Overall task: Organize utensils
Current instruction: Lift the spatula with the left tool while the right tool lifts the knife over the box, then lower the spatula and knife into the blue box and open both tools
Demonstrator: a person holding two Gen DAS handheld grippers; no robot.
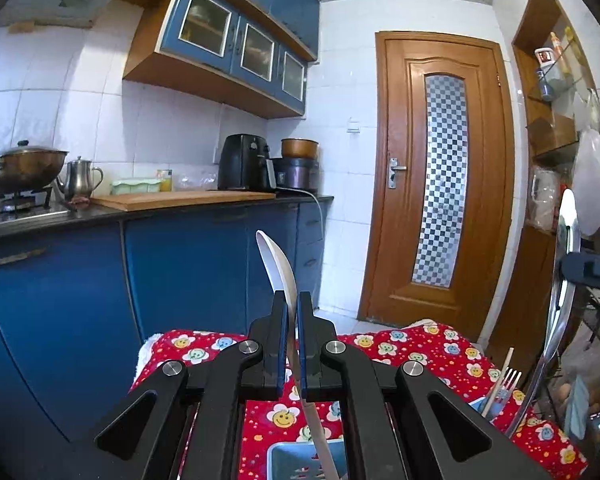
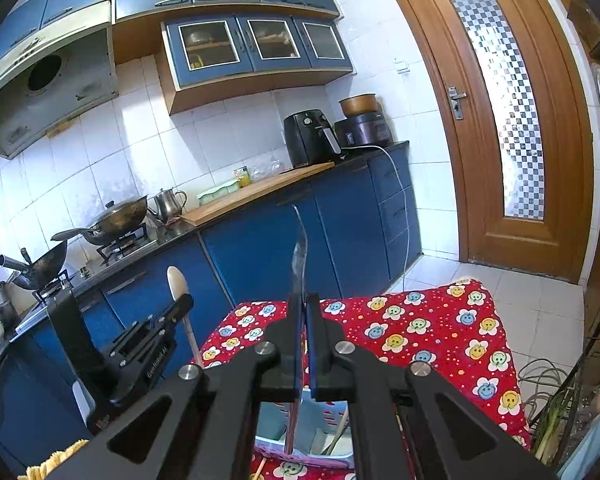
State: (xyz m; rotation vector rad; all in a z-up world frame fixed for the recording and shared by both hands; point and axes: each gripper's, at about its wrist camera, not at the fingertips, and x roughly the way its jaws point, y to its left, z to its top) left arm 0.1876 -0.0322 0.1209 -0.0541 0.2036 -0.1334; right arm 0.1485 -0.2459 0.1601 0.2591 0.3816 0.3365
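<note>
left fingers [image 1: 293,308] clench a smooth white spoon [image 1: 276,264]; right fingers [image 2: 305,308] grip, seemingly, a steel ladle [image 2: 299,256].

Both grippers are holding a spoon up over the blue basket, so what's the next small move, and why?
Probably lower the left gripper straight down: it is shut on a white spoon held upright, handle pointing into the blue basket below. The right gripper holds a metal spoon likewise.

"GenRobot.AI" on left hand-held gripper [image 2: 171,312]

White spoon [image 1: 278,268] and steel spoon [image 2: 299,264] upright above blue caddy [image 2: 276,420].
</note>
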